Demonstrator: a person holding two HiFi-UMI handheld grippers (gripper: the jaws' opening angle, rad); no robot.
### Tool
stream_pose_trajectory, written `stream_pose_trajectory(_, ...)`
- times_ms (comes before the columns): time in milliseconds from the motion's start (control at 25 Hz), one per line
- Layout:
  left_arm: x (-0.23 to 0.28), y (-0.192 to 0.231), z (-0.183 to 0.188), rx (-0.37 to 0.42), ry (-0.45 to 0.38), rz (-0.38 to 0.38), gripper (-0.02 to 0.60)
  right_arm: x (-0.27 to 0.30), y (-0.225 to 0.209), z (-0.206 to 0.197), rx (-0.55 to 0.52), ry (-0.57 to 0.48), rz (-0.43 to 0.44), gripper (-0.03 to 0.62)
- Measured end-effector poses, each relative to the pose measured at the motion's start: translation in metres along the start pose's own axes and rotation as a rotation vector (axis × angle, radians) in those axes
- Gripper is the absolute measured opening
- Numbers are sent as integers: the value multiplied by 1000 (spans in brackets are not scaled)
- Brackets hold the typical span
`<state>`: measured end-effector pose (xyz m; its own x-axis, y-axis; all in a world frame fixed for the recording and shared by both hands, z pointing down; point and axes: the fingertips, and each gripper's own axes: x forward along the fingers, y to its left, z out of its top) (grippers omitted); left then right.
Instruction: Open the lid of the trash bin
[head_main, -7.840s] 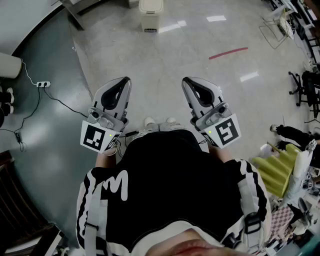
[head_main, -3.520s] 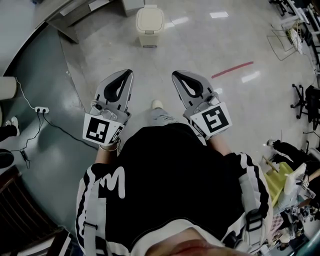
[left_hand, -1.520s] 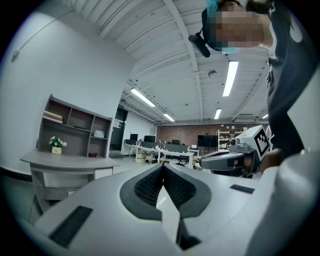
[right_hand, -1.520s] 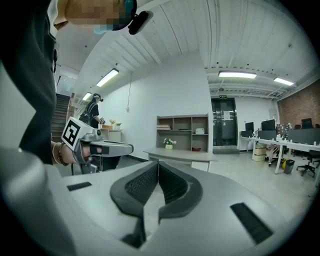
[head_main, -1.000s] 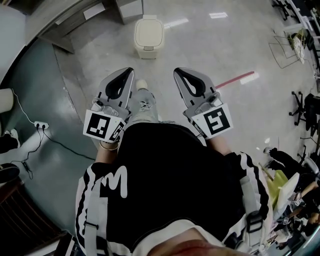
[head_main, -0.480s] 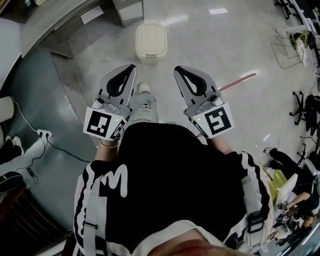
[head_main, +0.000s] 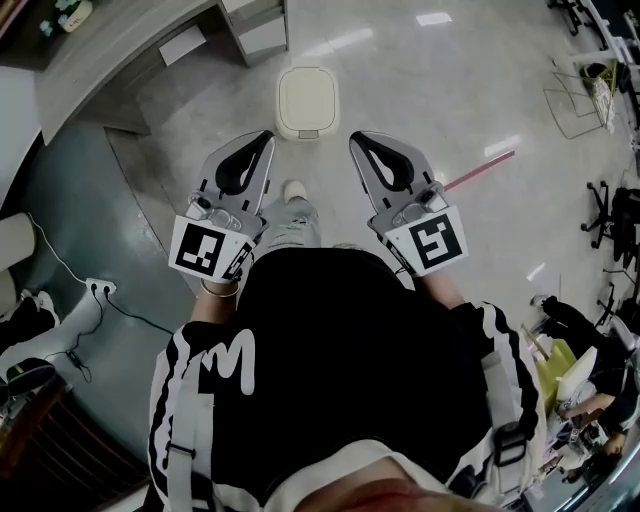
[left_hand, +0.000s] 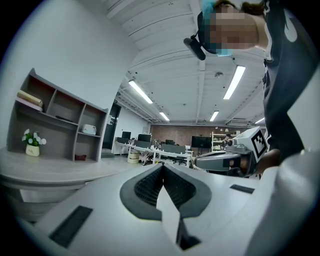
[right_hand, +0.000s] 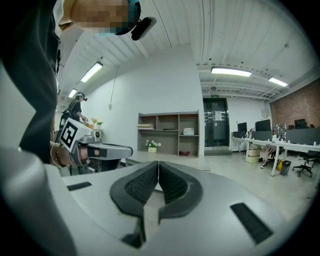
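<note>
A cream trash bin (head_main: 306, 101) with its lid down stands on the pale floor ahead of me in the head view. My left gripper (head_main: 262, 138) and right gripper (head_main: 358, 139) are held out at waist height, both short of the bin and on either side of it. Each is shut with nothing between its jaws. In the left gripper view the left gripper (left_hand: 162, 166) points level across an office, with the right gripper (left_hand: 225, 159) showing beside it. The right gripper view has its own gripper (right_hand: 158, 164) shut too, and the left gripper (right_hand: 100, 149) at the side. Neither gripper view shows the bin.
A grey cabinet (head_main: 255, 25) and a curved grey counter (head_main: 100, 60) stand behind and left of the bin. A power strip with cable (head_main: 100, 289) lies on the dark floor at left. Red tape (head_main: 478, 168) marks the floor at right. Chairs and clutter (head_main: 590, 330) line the right edge.
The person has walked toward the bin, which has come from the far top of the head view to just beyond the gripper tips. Both grippers stayed shut and held level.
</note>
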<state>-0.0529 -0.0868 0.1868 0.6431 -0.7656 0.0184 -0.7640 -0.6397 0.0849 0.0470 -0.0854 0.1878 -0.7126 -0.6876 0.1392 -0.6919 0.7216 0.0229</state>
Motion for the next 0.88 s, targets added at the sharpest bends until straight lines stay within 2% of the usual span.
stream_pose_trajectory(520,38,53,4,-1,10,-54,2,58,-30,11,11,-11,-43,12)
stream_pose_trajectory(880,54,58,2,-9,11,-75,2,69,-40,12,17,-6,-42,12)
